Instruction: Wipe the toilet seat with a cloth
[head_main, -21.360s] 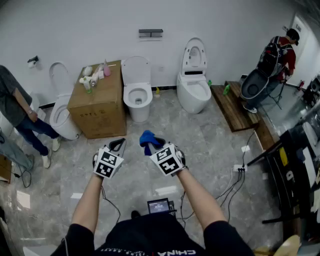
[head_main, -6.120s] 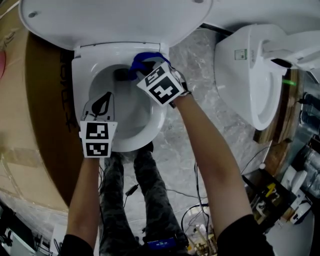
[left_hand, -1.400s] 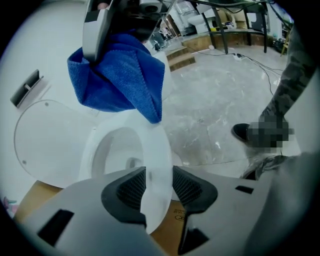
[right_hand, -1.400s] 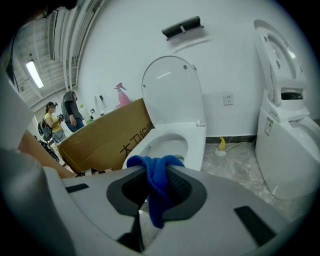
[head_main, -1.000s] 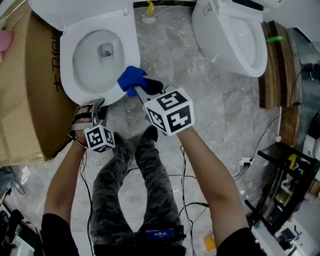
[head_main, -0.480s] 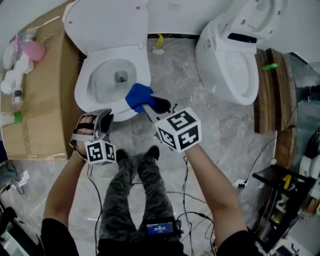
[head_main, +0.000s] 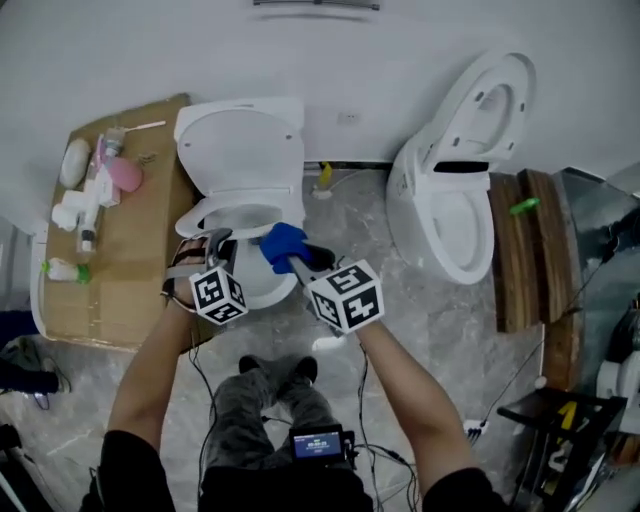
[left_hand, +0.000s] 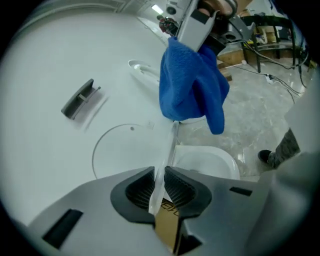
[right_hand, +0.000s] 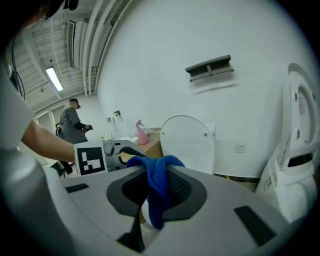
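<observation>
The white toilet (head_main: 243, 283) stands with its lid (head_main: 243, 150) up against the wall. My left gripper (head_main: 207, 252) is at the left side of the seat (head_main: 232, 214). In the left gripper view its jaws are closing, and the pads (left_hand: 141, 189) press on the seat's thin white edge (left_hand: 169, 152). A blue cloth (head_main: 283, 245) hangs bunched over the bowl's right front, with my right gripper (head_main: 297, 262) shut on it. The same cloth (right_hand: 158, 182) fills the right gripper's (right_hand: 155, 195) jaws, and the blue cloth (left_hand: 192, 90) shows again in the left gripper view.
A cardboard box (head_main: 120, 260) with a pink bottle (head_main: 125, 173) and other bottles stands to the left of the toilet. A second toilet (head_main: 455, 205) and a wooden platform (head_main: 525, 250) are at the right. A person (right_hand: 72, 127) stands far left. Cables lie on the floor.
The head view has pulled back and now takes in the wall and raised lid. My left gripper went from the bowl's front rim to the seat's left side and narrowed. The right still holds the cloth.
</observation>
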